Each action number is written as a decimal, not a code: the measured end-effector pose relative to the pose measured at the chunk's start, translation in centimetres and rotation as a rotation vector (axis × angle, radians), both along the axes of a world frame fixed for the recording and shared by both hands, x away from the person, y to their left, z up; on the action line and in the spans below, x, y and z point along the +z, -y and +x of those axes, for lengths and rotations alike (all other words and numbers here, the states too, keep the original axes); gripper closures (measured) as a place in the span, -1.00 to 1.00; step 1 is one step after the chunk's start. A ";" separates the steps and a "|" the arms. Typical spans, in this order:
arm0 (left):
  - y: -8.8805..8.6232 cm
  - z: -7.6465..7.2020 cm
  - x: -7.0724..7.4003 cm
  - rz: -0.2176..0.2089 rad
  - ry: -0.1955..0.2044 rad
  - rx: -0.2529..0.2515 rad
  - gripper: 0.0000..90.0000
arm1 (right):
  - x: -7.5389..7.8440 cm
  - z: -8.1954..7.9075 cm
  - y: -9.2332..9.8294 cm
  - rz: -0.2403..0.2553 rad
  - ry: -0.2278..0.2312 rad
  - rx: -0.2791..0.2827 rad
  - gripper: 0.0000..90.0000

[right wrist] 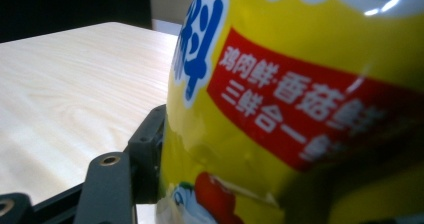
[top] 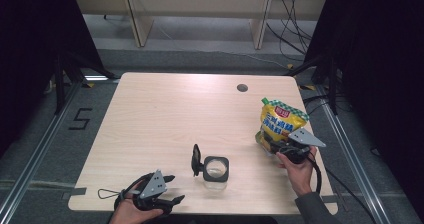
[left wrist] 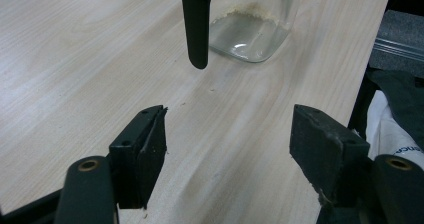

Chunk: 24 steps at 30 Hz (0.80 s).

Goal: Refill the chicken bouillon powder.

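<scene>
Pale worktop (top: 165,114): near its right edge our right gripper (top: 292,151) pinches the yellow bag (top: 280,121) upright; the jug (top: 215,169) sits left, nearer our spread, empty left gripper (top: 167,189).

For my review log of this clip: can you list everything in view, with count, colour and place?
bag: one, yellow with red and blue print, green-white top, right side of table, in the right tool's jaws
glass jug: one, clear, black rim and handle, front centre, open top
table: one, light wood, dark round hole near far edge
floor mark "5": one, black, left of table
cables: several, black, far right floor
left tool: one, black, front left, jaws open, nothing between
right tool: one, black, closed on the bag
</scene>
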<state>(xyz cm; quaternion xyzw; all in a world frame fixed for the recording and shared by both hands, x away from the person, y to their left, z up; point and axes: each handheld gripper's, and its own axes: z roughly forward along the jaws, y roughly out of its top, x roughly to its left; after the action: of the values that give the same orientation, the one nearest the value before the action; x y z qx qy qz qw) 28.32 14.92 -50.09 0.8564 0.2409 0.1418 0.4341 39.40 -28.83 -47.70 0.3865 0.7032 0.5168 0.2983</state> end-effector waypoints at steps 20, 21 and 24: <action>0.0 0.1 0.0 0.016 -0.003 -0.010 -0.33 | 3.9 -7.8 -2.6 -0.538 0.229 0.219 -0.15; 0.0 0.1 0.0 0.016 -0.003 -0.010 -0.34 | 3.9 -8.0 -2.8 -0.573 0.240 0.228 -0.15; 0.0 0.1 0.0 0.017 -0.002 -0.015 -0.34 | 3.9 -8.3 -3.1 -0.615 0.261 0.228 -0.15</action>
<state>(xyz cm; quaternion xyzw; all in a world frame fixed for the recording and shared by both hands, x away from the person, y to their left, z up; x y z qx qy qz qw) 28.41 14.90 -50.10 0.8620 0.2335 0.1398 0.4277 31.10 -25.70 -43.79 0.1281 0.8205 0.3557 0.4287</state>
